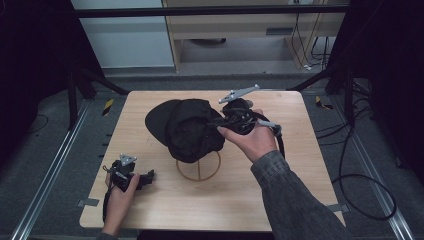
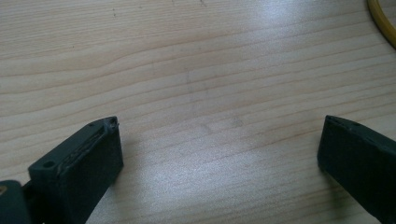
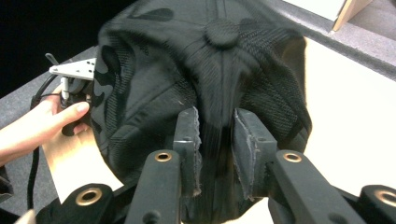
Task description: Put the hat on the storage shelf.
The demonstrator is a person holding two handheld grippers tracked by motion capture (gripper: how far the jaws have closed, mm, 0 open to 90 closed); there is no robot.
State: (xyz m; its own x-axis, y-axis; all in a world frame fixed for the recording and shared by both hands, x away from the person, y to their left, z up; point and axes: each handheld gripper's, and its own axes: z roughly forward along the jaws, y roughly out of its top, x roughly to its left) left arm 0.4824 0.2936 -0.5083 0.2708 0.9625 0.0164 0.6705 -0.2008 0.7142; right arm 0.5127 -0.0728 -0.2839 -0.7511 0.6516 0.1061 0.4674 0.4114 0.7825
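cap: black baseball cap (image 1: 187, 127) sitting near the middle of the wooden table (image 1: 280, 195), draped over a thin wooden stand with a ring base (image 1: 198, 169), brim pointing to the far left.
right gripper: right gripper (image 3: 217, 135) has its jaws pinched on a fold of the cap's crown fabric, just below the top button (image 3: 222, 31).
left gripper: left gripper (image 2: 219, 149) is parked low over bare table near the front-left corner, jaws wide apart, nothing in them.
handling: looks light and floppy to me; the crown crumples where it's pinched, so that grip probably drags cloth rather than lifting the whole thing clean. The brim looks like the stiff part, so I'd grab there for control.
snag risk: the stand seems light too, could tip or come along if the cap catches on it.
room: plenty of open table to the right and front. The cap's brim is not far from the back edge, so pulling toward the person looks safest.
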